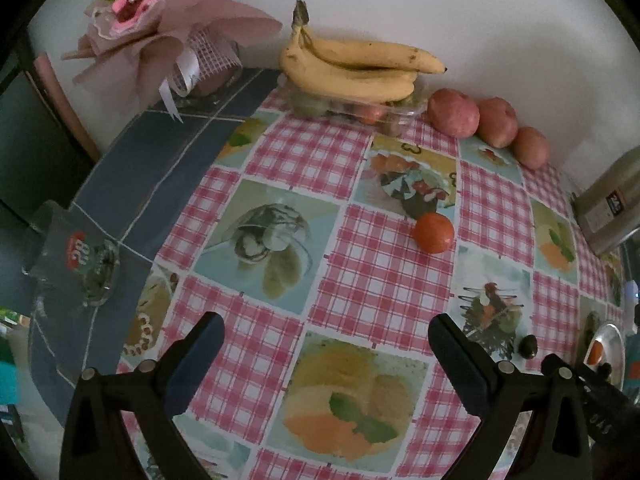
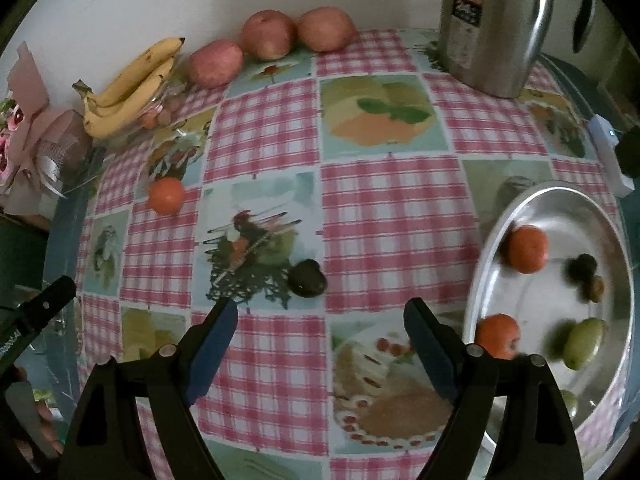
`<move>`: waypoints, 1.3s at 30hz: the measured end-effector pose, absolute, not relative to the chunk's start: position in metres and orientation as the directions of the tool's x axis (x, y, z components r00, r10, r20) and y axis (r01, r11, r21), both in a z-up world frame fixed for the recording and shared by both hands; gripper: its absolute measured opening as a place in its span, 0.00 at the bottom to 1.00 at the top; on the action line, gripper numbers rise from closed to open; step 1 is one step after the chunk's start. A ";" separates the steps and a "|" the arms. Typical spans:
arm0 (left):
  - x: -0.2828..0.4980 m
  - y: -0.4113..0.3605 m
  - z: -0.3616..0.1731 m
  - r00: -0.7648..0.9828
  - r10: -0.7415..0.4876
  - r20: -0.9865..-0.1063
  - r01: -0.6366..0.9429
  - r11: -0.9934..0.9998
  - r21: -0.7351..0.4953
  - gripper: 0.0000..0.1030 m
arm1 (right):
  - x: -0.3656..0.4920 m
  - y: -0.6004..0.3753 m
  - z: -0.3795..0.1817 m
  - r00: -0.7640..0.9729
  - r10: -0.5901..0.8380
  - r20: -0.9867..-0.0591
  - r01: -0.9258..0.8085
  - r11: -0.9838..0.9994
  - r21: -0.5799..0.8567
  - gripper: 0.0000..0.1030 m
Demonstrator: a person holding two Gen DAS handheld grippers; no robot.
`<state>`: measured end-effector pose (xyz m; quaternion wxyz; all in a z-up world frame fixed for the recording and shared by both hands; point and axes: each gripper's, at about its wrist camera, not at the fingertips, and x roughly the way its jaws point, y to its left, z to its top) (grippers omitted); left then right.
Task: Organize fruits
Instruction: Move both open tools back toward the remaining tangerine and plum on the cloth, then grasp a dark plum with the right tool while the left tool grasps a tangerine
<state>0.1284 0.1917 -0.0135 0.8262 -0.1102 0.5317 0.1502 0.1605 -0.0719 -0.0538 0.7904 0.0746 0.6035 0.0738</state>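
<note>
A loose orange fruit lies on the checked tablecloth, well ahead of my open, empty left gripper; it also shows in the right wrist view. A small dark fruit lies just ahead of my open, empty right gripper; it also shows in the left wrist view. A metal plate at the right holds two orange fruits, dark fruits and a green fruit. The plate's edge shows in the left wrist view.
Bananas rest on a clear fruit box at the back wall, with three red apples beside them. A steel thermos jug stands at the back right. A wrapped bouquet and a glass ashtray are at the left.
</note>
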 end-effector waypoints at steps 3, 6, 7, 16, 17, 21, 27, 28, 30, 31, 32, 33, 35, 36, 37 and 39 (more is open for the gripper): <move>0.135 0.191 -0.022 0.381 0.119 -0.917 -0.355 0.934 -0.027 1.00 | 0.165 -0.065 -0.062 0.249 0.203 -0.947 -0.038 0.979 0.200 0.83; 0.140 0.186 -0.032 0.364 0.105 -0.925 -0.342 0.939 -0.028 1.00 | 0.168 -0.063 -0.073 0.237 0.185 -0.954 -0.036 0.983 0.182 0.83; 0.142 0.184 -0.036 0.358 0.103 -0.928 -0.338 0.941 -0.026 1.00 | 0.169 -0.063 -0.077 0.231 0.179 -0.956 -0.033 0.984 0.176 0.83; 0.156 0.168 -0.060 0.307 0.088 -0.948 -0.294 0.956 -0.007 1.00 | 0.177 -0.057 -0.107 0.190 0.122 -0.974 -0.015 0.993 0.121 0.83; 0.157 0.167 -0.061 0.306 0.087 -0.948 -0.293 0.956 -0.007 1.00 | 0.179 -0.053 -0.109 0.189 0.100 -0.977 -0.028 0.995 0.096 0.83; 0.162 0.168 -0.066 0.297 0.090 -0.951 -0.297 0.955 -0.002 1.00 | 0.181 -0.039 -0.114 0.213 0.025 -0.977 -0.069 0.998 0.011 0.83; 0.163 0.171 -0.072 0.284 0.094 -0.954 -0.306 0.952 0.003 1.00 | 0.183 -0.044 -0.118 0.230 0.038 -0.972 -0.049 0.998 0.027 0.94; 0.163 0.172 -0.071 0.285 0.095 -0.954 -0.308 0.951 0.003 1.00 | 0.184 -0.044 -0.121 0.221 0.041 -0.974 -0.067 0.997 0.026 0.96; 0.164 0.172 -0.072 0.287 0.098 -0.953 -0.309 0.951 0.004 1.00 | 0.188 -0.037 -0.126 0.195 0.039 -0.980 -0.086 0.996 0.023 1.00; 0.164 0.172 -0.071 0.288 0.098 -0.952 -0.309 0.951 0.005 1.00 | 0.190 -0.035 -0.127 0.188 0.036 -0.982 -0.087 0.996 0.020 1.00; 0.164 0.172 -0.071 0.289 0.099 -0.952 -0.308 0.951 0.005 1.00 | 0.190 -0.036 -0.129 0.186 0.038 -0.982 -0.079 0.997 0.023 1.00; 0.164 0.171 -0.071 0.289 0.100 -0.952 -0.307 0.952 0.006 1.00 | 0.188 -0.036 -0.129 0.195 0.039 -0.980 -0.080 0.997 0.023 1.00; 0.163 0.172 -0.071 0.289 0.100 -0.952 -0.306 0.952 0.007 1.00 | 0.183 -0.036 -0.129 0.230 0.039 -0.972 -0.080 0.997 0.021 1.00; 0.163 0.172 -0.070 0.288 0.101 -0.952 -0.307 0.952 0.008 1.00 | 0.180 -0.036 -0.128 0.248 0.038 -0.968 -0.077 0.997 0.020 1.00; 0.162 0.172 -0.070 0.287 0.102 -0.953 -0.307 0.952 0.009 1.00 | 0.178 -0.035 -0.128 0.256 0.038 -0.966 -0.078 0.997 0.018 1.00; 0.162 0.172 -0.071 0.285 0.104 -0.953 -0.310 0.951 0.011 1.00 | 0.180 -0.034 -0.128 0.238 0.039 -0.970 -0.082 0.996 0.020 1.00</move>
